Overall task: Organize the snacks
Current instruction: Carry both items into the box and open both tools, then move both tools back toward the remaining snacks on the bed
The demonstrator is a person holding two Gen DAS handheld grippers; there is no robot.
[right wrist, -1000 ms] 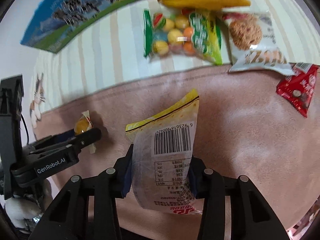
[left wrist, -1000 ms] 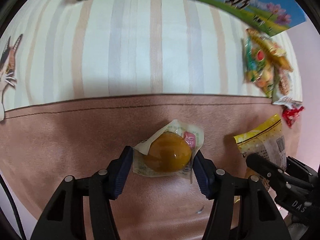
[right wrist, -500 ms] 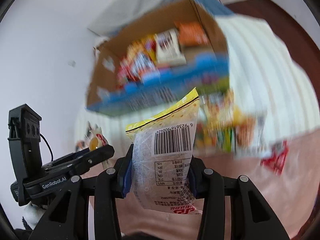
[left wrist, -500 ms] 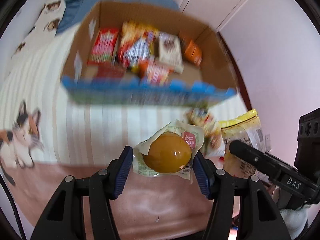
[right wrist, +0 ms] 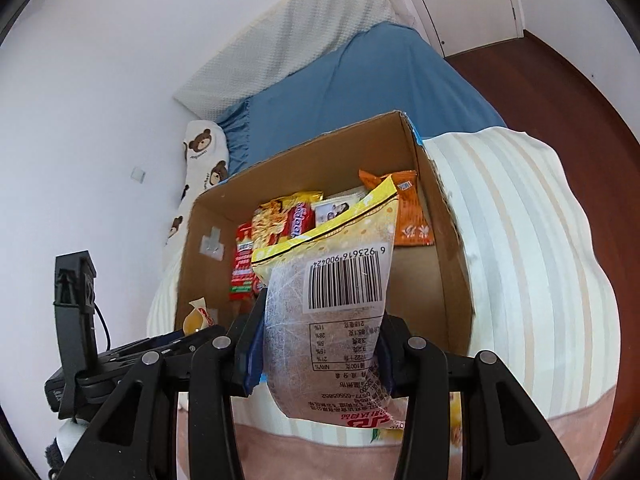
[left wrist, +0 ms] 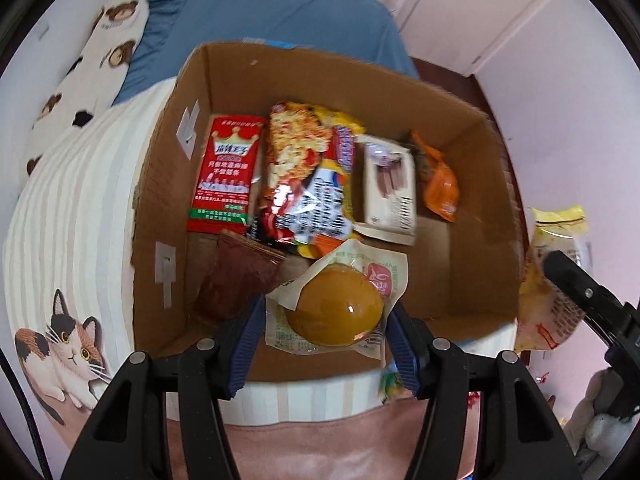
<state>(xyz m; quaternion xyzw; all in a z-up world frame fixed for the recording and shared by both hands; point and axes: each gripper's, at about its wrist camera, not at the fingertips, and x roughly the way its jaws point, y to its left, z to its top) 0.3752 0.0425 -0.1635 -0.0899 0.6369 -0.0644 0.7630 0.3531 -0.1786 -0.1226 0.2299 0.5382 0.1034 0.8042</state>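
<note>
- The braised egg packet [left wrist: 336, 308], a brown egg sealed in clear wrap with a red logo, is clamped between the blue-padded fingers [left wrist: 246, 344] of the left gripper [left wrist: 324, 344], which are closed in on its two sides
- It hangs over the near part of the open cardboard box [left wrist: 480, 200], above the box floor, clear of the snacks lying deeper inside
- The yellow-topped snack bag [right wrist: 332, 312] (barcode side facing the camera, print upside down) is pinched between the fingers of the right gripper [right wrist: 320, 356], closed tight on its lower half; the yellow top edge stands up in front of the box opening
- In the left wrist view that same bag [left wrist: 552, 280] sits off the box's right wall, outside it
- Inside the box: a red packet with a crown [left wrist: 226, 172] by the left wall, a noodle-print bag [left wrist: 296, 152] beside it, a cream wafer packet [left wrist: 390, 188], an orange packet [left wrist: 438, 184] towards the right wall, and a dark red packet [left wrist: 236, 280] near the front left corner
- The box rests on a striped blanket [right wrist: 520, 240] on the bed; a cat print [left wrist: 68, 348] shows at the blanket's left edge
- A blue sheet [right wrist: 360, 92] and a bear-print pillow [left wrist: 100, 52] lie beyond the box
</note>
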